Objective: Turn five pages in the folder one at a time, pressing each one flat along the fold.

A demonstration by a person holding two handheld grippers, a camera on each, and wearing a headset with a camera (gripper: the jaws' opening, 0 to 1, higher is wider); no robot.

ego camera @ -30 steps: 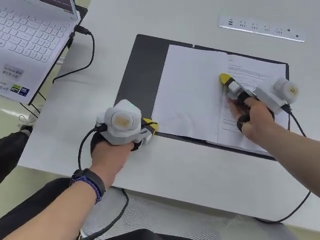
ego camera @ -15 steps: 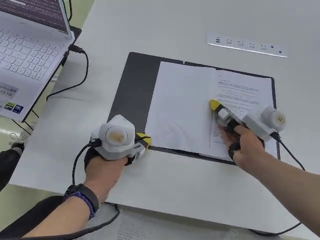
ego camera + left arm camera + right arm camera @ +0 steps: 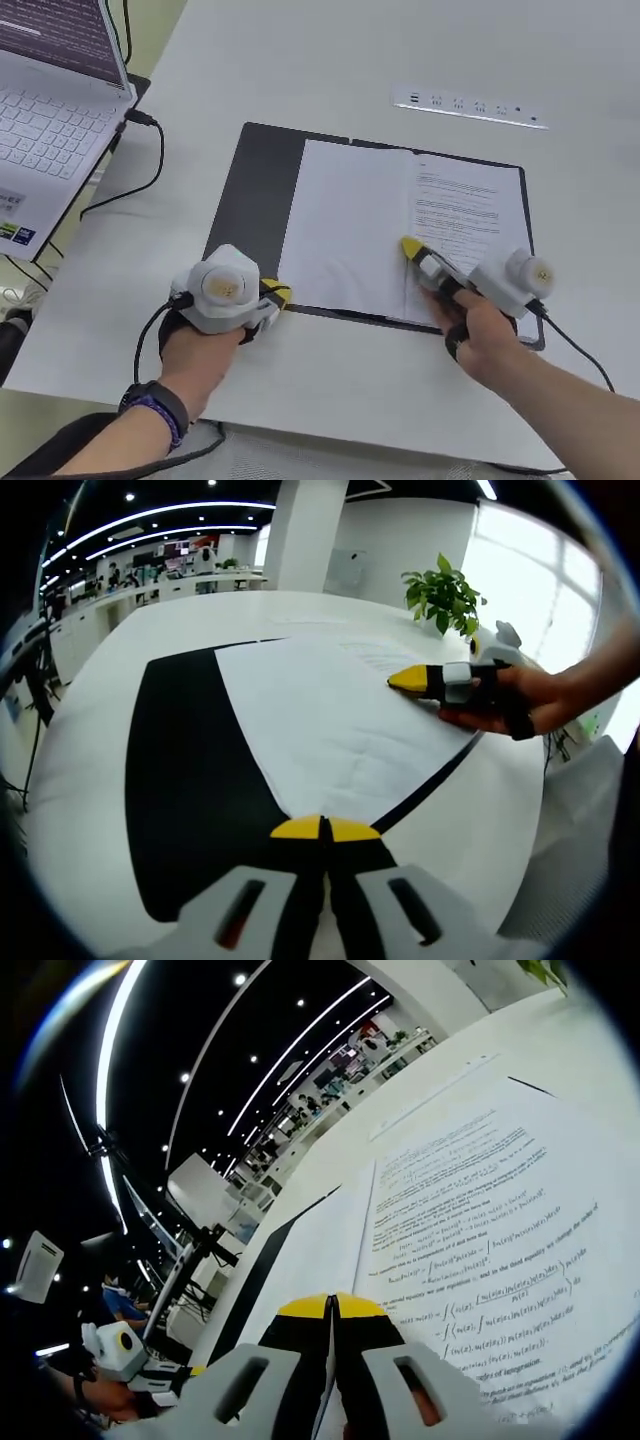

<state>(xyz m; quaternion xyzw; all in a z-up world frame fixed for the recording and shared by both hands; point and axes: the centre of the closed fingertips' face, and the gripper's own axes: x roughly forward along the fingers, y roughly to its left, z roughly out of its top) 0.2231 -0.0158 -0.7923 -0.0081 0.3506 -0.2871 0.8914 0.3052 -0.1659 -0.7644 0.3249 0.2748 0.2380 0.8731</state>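
Two grippers in frame, both with jaws together and nothing between them.

Left gripper (image 3: 278, 293): yellow tips meet in the left gripper view (image 3: 325, 828). It sits at the folder's front edge, tips over the black inside cover, just beside the lower-left corner of the blank page (image 3: 345, 220). Can't tell whether the tips touch the cover.

Right gripper (image 3: 410, 247): tips meet in the right gripper view (image 3: 330, 1306). It lies low and angled, with the yellow tip down on the paper at the fold, in the front half of the spread. The left gripper view shows it from the side (image 3: 410, 679), tip on the sheet with the hand behind it.

Folder (image 3: 260, 190): open and flat on the table (image 3: 300, 60), black cover exposed along the left. The blank page lies left of the fold and looks slightly rippled near its front edge (image 3: 310, 710). The printed page (image 3: 465, 210) lies right of the fold, text and formulas readable as lines only (image 3: 470, 1230).

Around it:
- laptop (image 3: 50, 100) at far left, open, with a black cable (image 3: 150, 150) plugged into its side
- white power strip (image 3: 470, 106) beyond the folder, well apart from it
- potted plant (image 3: 445, 590) in the background
- dark wristband (image 3: 155, 400) on the left wrist
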